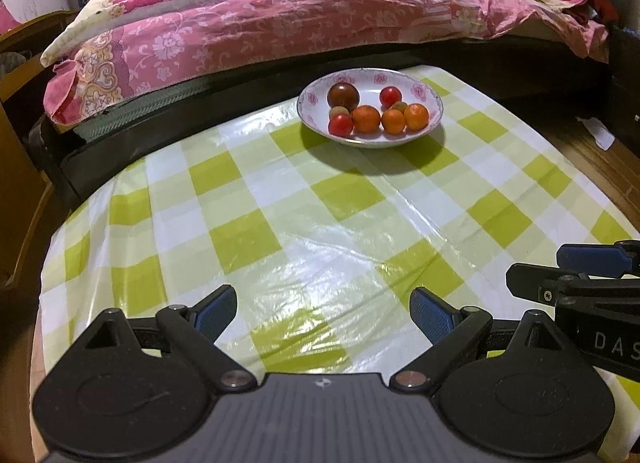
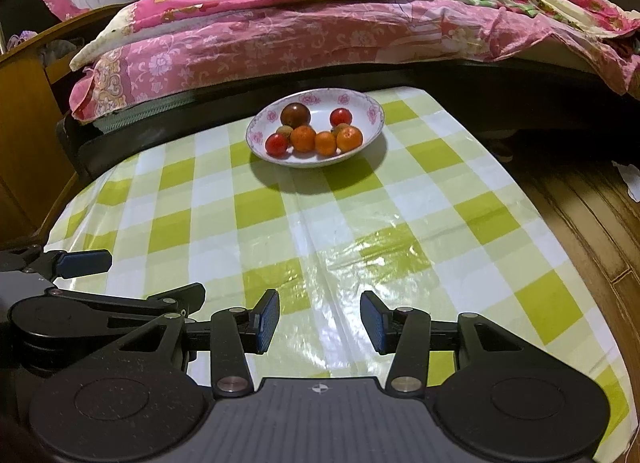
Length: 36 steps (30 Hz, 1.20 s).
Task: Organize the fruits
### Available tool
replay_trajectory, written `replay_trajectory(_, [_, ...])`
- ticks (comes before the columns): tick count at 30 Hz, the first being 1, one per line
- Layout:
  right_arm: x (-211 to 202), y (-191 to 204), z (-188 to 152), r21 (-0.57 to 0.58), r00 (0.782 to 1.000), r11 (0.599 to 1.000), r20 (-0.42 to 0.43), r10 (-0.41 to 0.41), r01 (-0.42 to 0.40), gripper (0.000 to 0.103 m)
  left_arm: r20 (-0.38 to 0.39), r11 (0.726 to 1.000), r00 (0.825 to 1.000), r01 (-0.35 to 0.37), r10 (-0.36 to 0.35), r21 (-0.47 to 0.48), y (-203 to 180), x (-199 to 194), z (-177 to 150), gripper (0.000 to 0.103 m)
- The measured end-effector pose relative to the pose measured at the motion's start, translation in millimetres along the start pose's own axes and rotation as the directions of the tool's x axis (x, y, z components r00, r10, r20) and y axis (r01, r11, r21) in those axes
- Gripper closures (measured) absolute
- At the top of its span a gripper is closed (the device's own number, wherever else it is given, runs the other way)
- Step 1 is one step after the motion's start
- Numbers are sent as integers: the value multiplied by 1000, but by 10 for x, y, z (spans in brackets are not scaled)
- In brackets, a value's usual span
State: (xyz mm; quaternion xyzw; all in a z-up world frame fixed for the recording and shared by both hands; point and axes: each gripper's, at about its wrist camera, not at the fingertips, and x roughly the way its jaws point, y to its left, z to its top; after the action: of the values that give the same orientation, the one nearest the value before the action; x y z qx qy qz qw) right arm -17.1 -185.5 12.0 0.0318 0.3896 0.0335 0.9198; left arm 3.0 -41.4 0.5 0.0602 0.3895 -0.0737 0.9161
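A white plate with pink flowers [image 1: 428,93] [image 2: 370,109] stands at the far end of the table. It holds three orange mandarins [image 1: 366,119] [image 2: 303,138], two red tomatoes [image 1: 340,125] [image 2: 276,144], a dark brownish tomato [image 1: 343,95] [image 2: 295,115] and two small brown fruits. My left gripper [image 1: 323,313] is open and empty over the near table. My right gripper [image 2: 320,321] is open and empty, level with the left one. Each shows in the other's view: the right gripper [image 1: 576,275] at the right edge, the left gripper [image 2: 84,263] at the left edge.
The table has a glossy green-and-white checked cloth [image 1: 280,223] [image 2: 400,223]. A bed with a pink floral quilt [image 1: 260,19] [image 2: 320,23] runs along the far side. Wooden furniture [image 1: 20,143] stands left. Wooden floor [image 2: 580,215] lies right.
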Motion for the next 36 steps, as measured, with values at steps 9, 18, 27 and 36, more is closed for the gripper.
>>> replay_trajectory(9, [-46,44,-104,0,1000,1000,-15,7,-7,62,-1,1000,1000,-5,5,2,6,-63,-110,2])
replay_trajectory(18, [-77,51,-156,10,1000,1000,-24,6,-6,61,9,1000,1000,-4,4,-8,8,-113,-129,2])
replay_trajectory(27, [-59,43,-164,7,999,1000,-33,-9,9,61,4,1000,1000,-5,5,-14,18,-134,-152,2])
replay_trajectory(36, [-50,48,-163,8,999,1000,-36,-8,9,61,6,1000,1000,-13,13,-9,5,-138,-162,3])
